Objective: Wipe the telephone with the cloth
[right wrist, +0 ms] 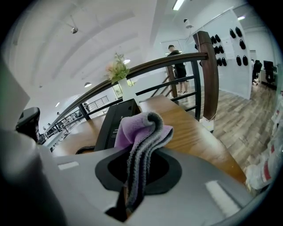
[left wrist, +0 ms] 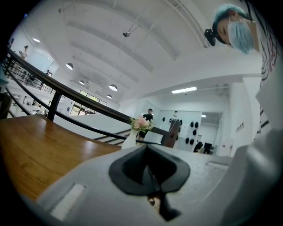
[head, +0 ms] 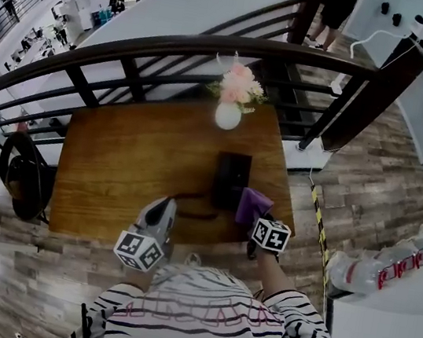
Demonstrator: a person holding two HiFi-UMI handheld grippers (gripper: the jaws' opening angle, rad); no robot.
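Head view: telephone (head: pixel 232 177) sits centre-right on the table (head: pixel 129 163), right gripper (head: pixel 260 221) presenting the purple cloth (head: pixel 252 205) at its near right corner, left gripper (head: pixel 164 206) idle alongside — left gripper view: jaws together, empty; right gripper view: jaws pinched on the cloth's fold, apparently ready for wiping.

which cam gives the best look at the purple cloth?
Right gripper view: the purple fleece cloth fills the centre, pinched in the right gripper. Head view shows only a small purple patch of it beside the black telephone. Left gripper view doesn't show it.
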